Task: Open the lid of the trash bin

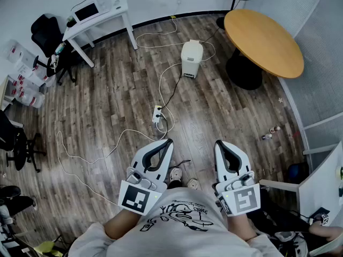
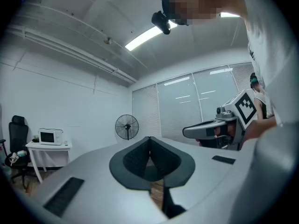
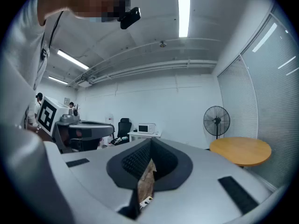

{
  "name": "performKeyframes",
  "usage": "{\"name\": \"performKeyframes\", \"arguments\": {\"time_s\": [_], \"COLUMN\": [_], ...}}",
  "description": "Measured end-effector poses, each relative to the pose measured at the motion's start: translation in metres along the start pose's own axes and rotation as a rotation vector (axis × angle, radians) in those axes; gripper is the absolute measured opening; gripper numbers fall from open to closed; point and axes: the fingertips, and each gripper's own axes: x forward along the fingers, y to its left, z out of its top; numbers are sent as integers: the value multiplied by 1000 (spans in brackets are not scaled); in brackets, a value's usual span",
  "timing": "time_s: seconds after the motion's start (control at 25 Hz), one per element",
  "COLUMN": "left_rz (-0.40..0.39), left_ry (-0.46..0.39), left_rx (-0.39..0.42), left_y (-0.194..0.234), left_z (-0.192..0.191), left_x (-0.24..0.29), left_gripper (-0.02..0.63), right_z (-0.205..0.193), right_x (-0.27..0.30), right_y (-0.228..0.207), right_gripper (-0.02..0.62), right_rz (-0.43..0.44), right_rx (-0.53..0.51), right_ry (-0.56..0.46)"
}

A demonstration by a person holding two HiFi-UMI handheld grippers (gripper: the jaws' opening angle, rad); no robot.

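A small white trash bin [image 1: 191, 58] stands on the wooden floor far ahead, its lid down. Both grippers are held level near the person's body, well short of the bin. My left gripper [image 1: 168, 142] is shut, its tips meeting with nothing between them; in the left gripper view its pads [image 2: 150, 158] touch at the tip. My right gripper [image 1: 219, 143] is shut too, empty, pads [image 3: 150, 158] closed in the right gripper view. The bin does not show in either gripper view.
White cables and a power strip [image 1: 157, 113] trail across the floor between me and the bin. A round wooden table [image 1: 262, 40] stands right of the bin, a white desk with a microwave [image 1: 92, 8] at the back left, office chairs [image 1: 45, 33] left, a fan [image 3: 216, 120] behind.
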Motion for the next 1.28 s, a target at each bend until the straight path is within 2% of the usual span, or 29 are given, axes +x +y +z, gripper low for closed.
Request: {"name": "performKeyframes", "arguments": {"time_s": [0.32, 0.64, 1.28], "left_rz": [-7, -22, -37], "left_ry": [-15, -26, -34], "left_rx": [-7, -16, -16], "left_y": [20, 45, 80], "left_z": [0, 1, 6], "left_x": [-5, -12, 38], "left_gripper": [15, 15, 15], "right_z": [-1, 8, 12], "right_x": [19, 38, 93], "right_y": [8, 21, -10], "right_gripper": [8, 21, 18], "right_rz": [-13, -35, -19], "right_rx": [-6, -2, -10], "right_ry": [9, -25, -20]}}
